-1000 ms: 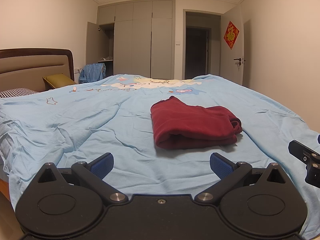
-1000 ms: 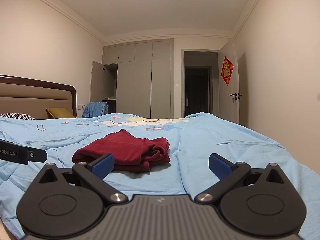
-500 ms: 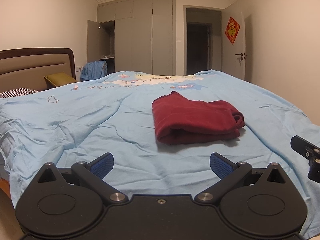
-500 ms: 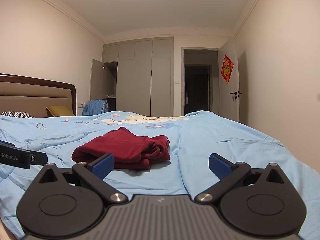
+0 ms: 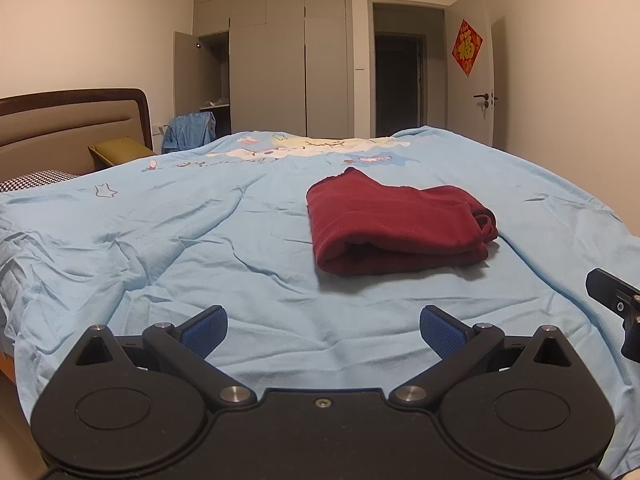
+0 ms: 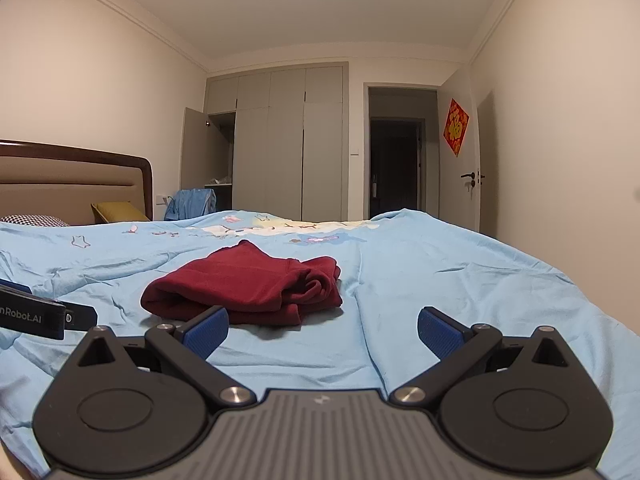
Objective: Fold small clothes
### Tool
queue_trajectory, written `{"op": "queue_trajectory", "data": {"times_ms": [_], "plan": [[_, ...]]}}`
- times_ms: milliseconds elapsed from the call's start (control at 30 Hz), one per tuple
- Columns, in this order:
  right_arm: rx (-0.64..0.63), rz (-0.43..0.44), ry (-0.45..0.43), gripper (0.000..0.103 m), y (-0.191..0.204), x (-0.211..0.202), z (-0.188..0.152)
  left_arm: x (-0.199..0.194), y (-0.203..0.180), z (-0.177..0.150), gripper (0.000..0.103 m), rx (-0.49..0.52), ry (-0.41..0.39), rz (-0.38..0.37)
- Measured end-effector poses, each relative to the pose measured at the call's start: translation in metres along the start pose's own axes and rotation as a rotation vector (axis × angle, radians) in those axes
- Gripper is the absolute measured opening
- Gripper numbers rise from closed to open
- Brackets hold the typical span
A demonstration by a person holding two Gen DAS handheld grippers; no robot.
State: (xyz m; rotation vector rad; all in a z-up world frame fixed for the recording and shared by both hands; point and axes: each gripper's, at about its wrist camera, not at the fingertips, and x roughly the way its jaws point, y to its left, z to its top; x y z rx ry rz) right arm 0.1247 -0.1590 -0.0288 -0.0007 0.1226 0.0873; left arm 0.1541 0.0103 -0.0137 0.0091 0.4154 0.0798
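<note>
Grippers come first, down low at the front of each view. Left gripper [image 5: 323, 326] has its 2 blue fingertips [image 5: 205, 329] spread wide with nothing between them, just above the light blue bedsheet [image 5: 168, 248]. Right gripper [image 6: 323, 326] is the same, its 2 blue fingertips [image 6: 439, 330] wide apart and holding nothing. In the left wrist view, a black bit of the right gripper pokes in at the right edge. In the right wrist view, a black bit of the left gripper pokes in at the left edge. A little past the fingers lies the dark red garment [image 5: 394, 226], folded into a thick bundle on the sheet. It touches neither gripper. It sits ahead and a bit to the right in the left wrist view, and ahead to the left in the right wrist view, where its bunched end faces right. Farther on, the sheet has cartoon pictures [image 5: 304, 146] printed on it. To the left stands a brown headboard [image 5: 72, 128] with a checked pillow [image 5: 36, 179] and a yellow cushion [image 5: 120, 147]. At the back is a grey wardrobe [image 5: 288, 60] with 1 door open, blue cloth [image 5: 190, 131] beside it, a dark doorway [image 5: 398, 84], and a red paper sign [image 5: 467, 48] on the white door.
</note>
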Motion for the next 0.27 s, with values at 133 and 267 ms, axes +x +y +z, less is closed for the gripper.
{"op": "queue_trajectory", "data": {"times_ms": [133, 267], "plan": [[0.004, 0.001, 0.013, 0.103, 0.000, 0.003, -0.002, 0.006, 0.001, 0.000, 0.102, -0.008, 0.020, -0.007], [0.013, -0.001, 0.036, 0.103, -0.003, 0.009, -0.004, 0.015, 0.001, 0.000, 0.102, -0.014, 0.047, -0.016]]}}
